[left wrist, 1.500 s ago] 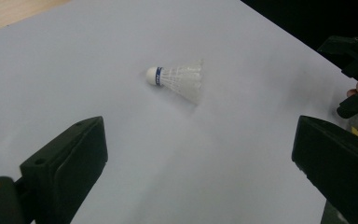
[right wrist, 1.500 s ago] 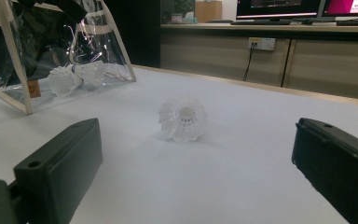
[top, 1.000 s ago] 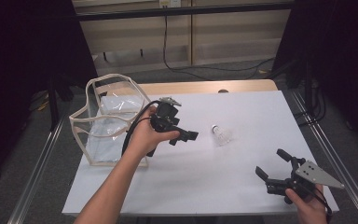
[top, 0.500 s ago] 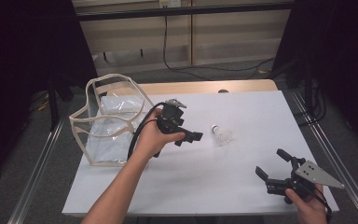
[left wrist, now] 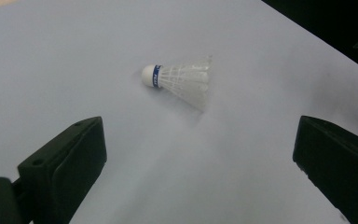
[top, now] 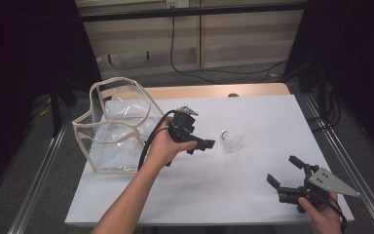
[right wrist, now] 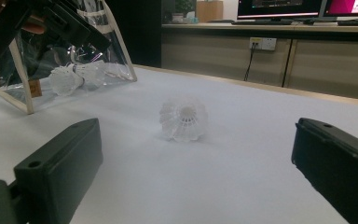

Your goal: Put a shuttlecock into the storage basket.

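— Shuttlecock point(top: 231, 141) first: where does it lie?

— On its side just right of centre in the high view, on the white table point(top: 253, 195), cork end pointing toward the left gripper point(top: 200, 145). In the left gripper view it sits in the upper middle of the frame, between and beyond the two jaws, not touching either.

— And the jaws?

— Spread wide on the left gripper, holding nothing. The right gripper point(top: 286, 176), low at the right of the high view, is also spread and empty, well apart from the shuttlecock.

— So how should the pick go?

— My judgement: bring the left gripper forward and down until the shuttlecock lies squarely between the jaws, then close on the cork and the blue band, not on the feather skirt, which would likely crush or slip. Close gently; it is light and may roll away if one jaw touches first.

— Where would it go then?

— Probably into the clear bag point(top: 111, 127) at the left of the high view; the right gripper view shows other shuttlecocks point(right wrist: 77, 75) inside it, at upper left.
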Tool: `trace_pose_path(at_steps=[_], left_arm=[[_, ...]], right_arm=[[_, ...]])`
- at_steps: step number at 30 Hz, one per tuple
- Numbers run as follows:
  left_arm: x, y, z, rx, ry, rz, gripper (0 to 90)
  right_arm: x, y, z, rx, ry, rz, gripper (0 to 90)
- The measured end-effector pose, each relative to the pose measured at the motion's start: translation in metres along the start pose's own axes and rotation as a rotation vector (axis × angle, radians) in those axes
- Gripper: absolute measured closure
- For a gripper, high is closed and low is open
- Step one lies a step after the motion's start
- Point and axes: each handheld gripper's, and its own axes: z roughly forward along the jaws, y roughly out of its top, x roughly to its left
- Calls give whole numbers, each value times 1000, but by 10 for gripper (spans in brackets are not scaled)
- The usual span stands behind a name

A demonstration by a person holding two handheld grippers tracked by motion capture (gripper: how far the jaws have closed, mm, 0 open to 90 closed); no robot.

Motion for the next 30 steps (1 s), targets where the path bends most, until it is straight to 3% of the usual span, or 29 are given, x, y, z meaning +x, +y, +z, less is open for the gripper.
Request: trace_pose_path(at_steps=[30], left_arm=[[-6, -5, 26, -1, 9, -10, 22]], right_arm=[[-1, 0, 0, 0, 0, -1, 14]])
